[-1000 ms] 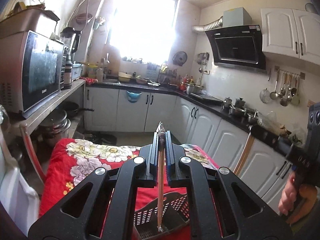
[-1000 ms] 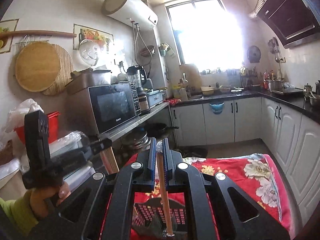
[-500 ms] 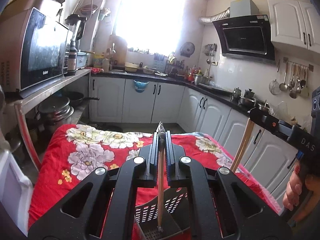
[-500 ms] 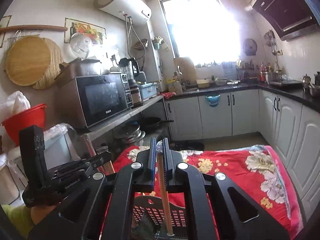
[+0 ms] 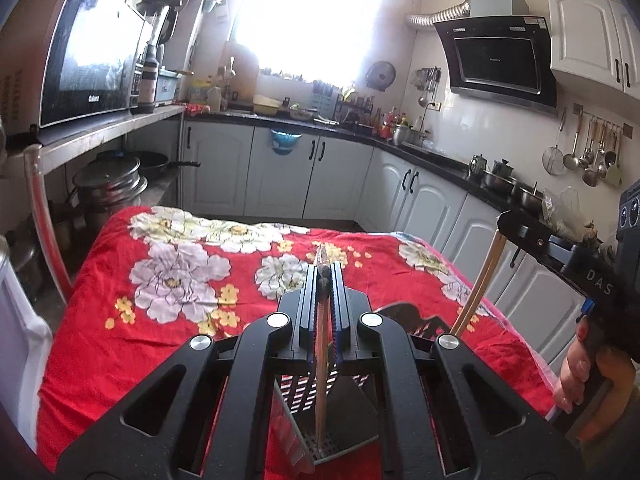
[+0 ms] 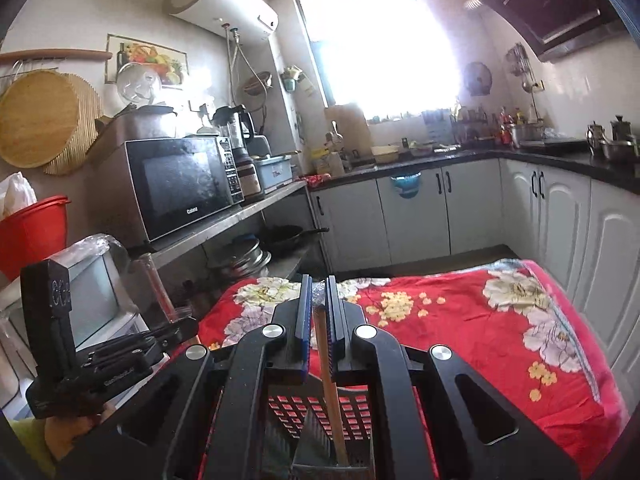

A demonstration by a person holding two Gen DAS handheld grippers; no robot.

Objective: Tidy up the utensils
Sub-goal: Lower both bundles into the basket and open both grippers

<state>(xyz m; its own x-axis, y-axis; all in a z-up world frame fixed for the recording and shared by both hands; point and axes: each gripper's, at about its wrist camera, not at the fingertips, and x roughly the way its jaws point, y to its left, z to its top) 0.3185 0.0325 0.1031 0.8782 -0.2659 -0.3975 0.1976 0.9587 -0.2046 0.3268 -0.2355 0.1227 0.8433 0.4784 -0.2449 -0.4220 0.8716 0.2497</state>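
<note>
Left claw (image 5: pixel 325 280) is clamped on a pair of reddish chopsticks (image 5: pixel 321 376), whose tips reach down into the dark slotted utensil basket (image 5: pixel 340 416) on the red floral bench (image 5: pixel 172 280). Right claw (image 6: pixel 319 300), just right of it, grips pale wooden chopsticks (image 6: pixel 332 392) standing in that basket's near compartment.

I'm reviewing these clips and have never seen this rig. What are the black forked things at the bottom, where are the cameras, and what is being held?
Each picture comes from a fisheye camera on a hand-held two-finger gripper. The left gripper pinches wrapped chopsticks; the right gripper pinches wooden chopsticks. Both pairs reach down into a perforated utensil basket on a table under a red floral cloth. The left view shows the right hand gripping its handle.
</note>
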